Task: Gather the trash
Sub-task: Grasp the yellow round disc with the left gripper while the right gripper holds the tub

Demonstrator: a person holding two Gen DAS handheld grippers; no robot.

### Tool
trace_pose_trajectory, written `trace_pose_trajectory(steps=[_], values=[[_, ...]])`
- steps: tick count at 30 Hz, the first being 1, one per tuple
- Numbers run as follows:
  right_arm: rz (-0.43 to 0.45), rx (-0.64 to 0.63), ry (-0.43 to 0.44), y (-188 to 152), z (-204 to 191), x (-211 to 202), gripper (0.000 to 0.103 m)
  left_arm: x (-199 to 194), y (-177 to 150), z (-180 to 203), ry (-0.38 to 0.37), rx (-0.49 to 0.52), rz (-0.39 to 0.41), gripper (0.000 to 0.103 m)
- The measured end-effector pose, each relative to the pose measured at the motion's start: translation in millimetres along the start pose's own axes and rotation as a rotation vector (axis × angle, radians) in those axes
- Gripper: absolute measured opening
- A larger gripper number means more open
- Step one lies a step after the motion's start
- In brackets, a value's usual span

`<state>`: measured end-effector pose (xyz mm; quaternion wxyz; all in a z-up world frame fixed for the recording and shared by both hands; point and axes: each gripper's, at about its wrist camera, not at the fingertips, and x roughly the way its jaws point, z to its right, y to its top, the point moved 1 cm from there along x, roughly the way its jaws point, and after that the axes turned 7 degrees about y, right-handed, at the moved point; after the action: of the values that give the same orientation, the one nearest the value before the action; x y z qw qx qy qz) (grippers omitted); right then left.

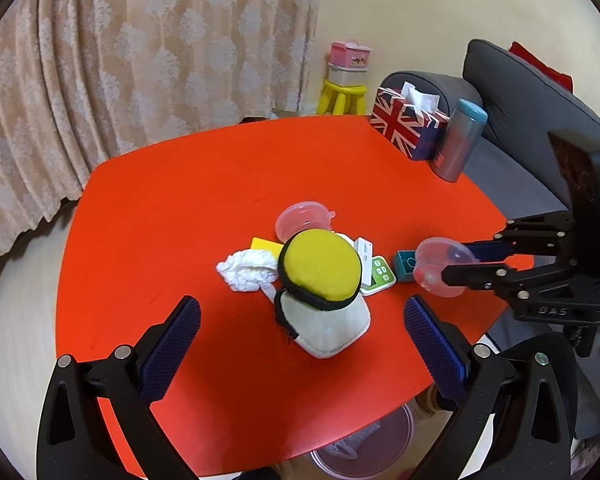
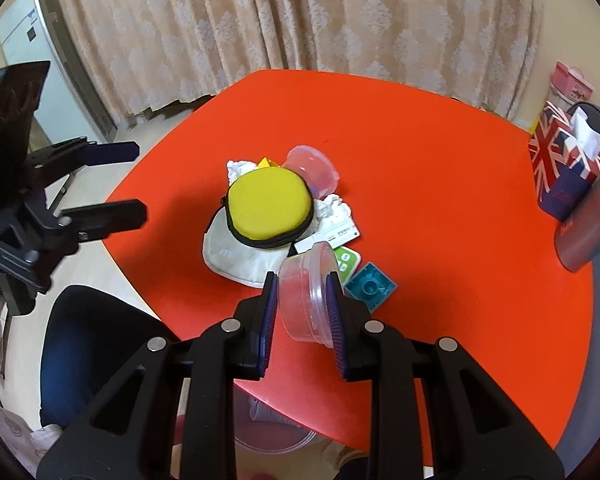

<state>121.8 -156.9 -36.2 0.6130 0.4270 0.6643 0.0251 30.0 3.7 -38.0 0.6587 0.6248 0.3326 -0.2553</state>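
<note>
The right gripper (image 2: 302,312) has its blue pads clamped on a small clear plastic cup (image 2: 308,296), which hangs tilted just above the near part of the glossy red table (image 2: 440,168), clear of the pile. The left gripper (image 1: 300,344) hovers with its jaws spread wide and nothing between them, aimed at the middle of the heap. To do this step well, I judge the cup should be kept squeezed lightly, since its thin wall would buckle or slip under a harder pinch, and carried straight toward the clear round bin (image 1: 364,448) that shows below the near table edge, then let go only once it is over the opening. Left on the table are a second clear plastic cup (image 2: 314,168), a crumpled white tissue (image 1: 248,270), a yellow round zip pouch (image 2: 269,210) resting on a white cloth face mask (image 2: 236,258), some white and green cards (image 1: 378,276) and a teal plastic block (image 2: 370,286) just beside the held cup. The block and cards lie close under the cup, so a low sweep could knock them. At the far right corner a Union Jack tissue box (image 1: 404,128) and a grey tumbler with a blue lid (image 1: 458,144) stand well apart from the work.
</note>
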Motion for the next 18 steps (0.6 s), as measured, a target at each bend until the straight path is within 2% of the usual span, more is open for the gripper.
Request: trace_pose_trajectory(steps=[7,18], values=[[0.007,0.019,-0.008,-5.0,9.2,-8.4,0.025,26.4,11.0,10.4,-0.023,0.038,-0.040,0.097],[0.004,0.049,-0.009,-12.0,25.3,-6.8,0.025,78.7,15.5,25.1,0.018,0.111,-0.131,0.097]])
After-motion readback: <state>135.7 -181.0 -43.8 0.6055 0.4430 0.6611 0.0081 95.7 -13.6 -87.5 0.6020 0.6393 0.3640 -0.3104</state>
